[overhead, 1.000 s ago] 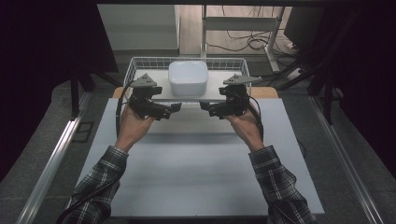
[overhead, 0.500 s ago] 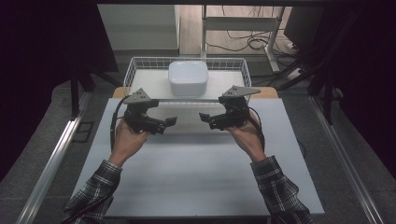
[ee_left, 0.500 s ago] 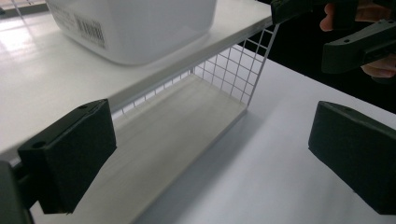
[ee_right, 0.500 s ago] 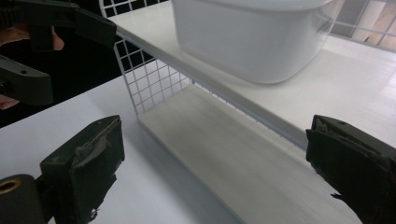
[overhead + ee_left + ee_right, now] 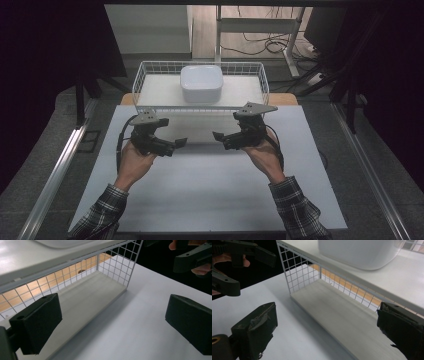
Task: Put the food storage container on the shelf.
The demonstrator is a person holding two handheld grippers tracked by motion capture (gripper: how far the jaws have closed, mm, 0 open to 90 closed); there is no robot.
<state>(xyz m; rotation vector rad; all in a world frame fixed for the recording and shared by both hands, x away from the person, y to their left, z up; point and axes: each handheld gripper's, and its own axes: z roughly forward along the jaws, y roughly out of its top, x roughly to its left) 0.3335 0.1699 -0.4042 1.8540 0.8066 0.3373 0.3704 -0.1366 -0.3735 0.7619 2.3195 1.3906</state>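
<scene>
A lab or test bay, by the look of it: black curtains point(image 5: 45, 75) hem in a white table point(image 5: 210, 190) between metal rails point(image 5: 55, 170), with loose cables point(image 5: 260, 45) on the floor behind.

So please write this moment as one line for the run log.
left gripper: open, empty | right gripper: open, empty | both over white table, short of wire basket | white bowl: in basket
</scene>
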